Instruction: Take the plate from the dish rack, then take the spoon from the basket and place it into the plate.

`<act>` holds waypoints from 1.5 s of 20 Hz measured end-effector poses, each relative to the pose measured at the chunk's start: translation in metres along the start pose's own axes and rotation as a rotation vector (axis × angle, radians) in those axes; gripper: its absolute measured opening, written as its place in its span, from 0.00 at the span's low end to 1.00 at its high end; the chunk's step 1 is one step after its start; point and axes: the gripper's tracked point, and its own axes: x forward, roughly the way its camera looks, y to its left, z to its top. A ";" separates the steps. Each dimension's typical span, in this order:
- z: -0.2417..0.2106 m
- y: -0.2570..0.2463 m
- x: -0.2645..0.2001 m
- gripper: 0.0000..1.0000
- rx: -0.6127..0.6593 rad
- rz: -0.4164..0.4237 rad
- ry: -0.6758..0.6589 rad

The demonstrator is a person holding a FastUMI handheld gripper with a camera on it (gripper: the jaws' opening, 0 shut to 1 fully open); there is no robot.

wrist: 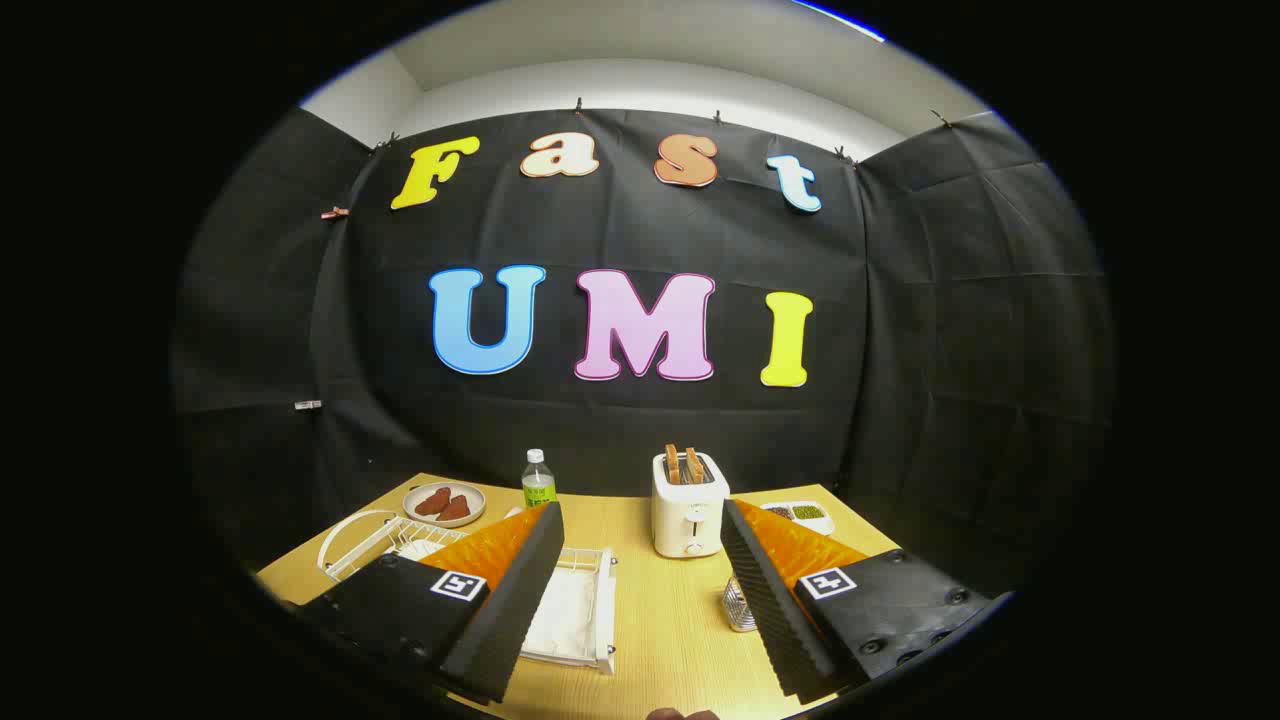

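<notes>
Hovering tool (640,520) open, dish rack (570,610) beneath left finger

place: probably staged kitchen booth | toaster (688,505), dish rack (575,600), table (660,630)

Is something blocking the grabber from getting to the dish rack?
Nothing visible does. The gripper hangs open above the table, and the white dish rack lies just under and ahead of its left finger. The toaster stands farther back, out of the way.
</notes>
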 end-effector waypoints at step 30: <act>-0.016 0.047 0.052 0.98 0.016 0.123 0.204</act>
